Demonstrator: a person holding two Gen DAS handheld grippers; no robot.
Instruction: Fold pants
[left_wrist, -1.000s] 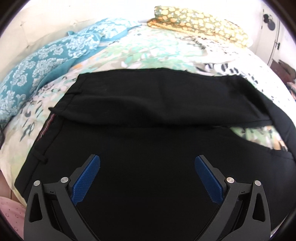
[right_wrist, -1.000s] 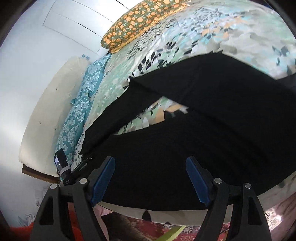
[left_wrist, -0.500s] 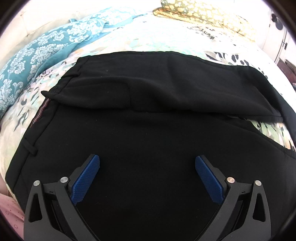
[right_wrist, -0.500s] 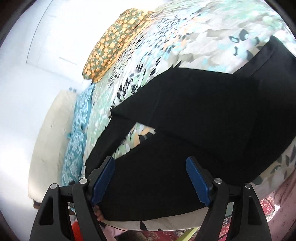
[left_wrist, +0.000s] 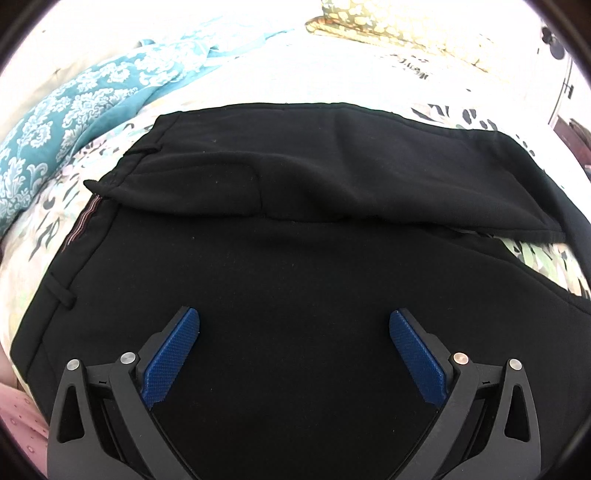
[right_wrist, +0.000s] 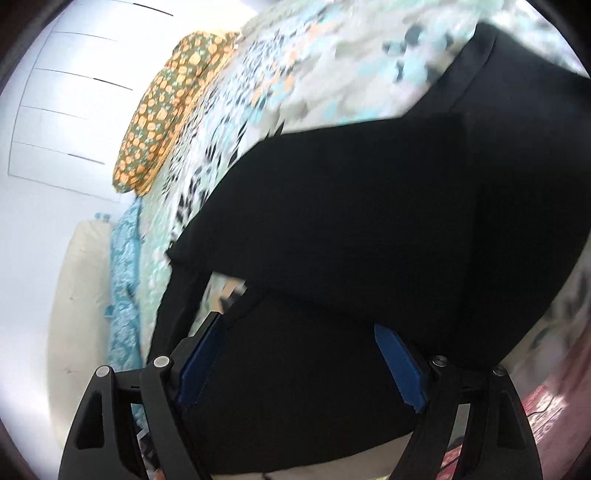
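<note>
A bed is covered by a floral sheet (left_wrist: 40, 221) printed in pale green, peach and black leaf shapes — washed out by glare toward the far side. A teal cushion (left_wrist: 66, 122) with a white damask pattern lies along the far left edge, beside a cream padded headboard (right_wrist: 77, 295). At the far end sits an olive pillow (right_wrist: 162, 107) dotted with orange flowers. White panelled cupboard doors (right_wrist: 62, 107) stand behind it.

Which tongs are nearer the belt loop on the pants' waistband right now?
Left. The left tongs hang open over the pants, with the belt loop just off to their left. The right tongs, also open, sit over the leg end; no loop shows there.
</note>
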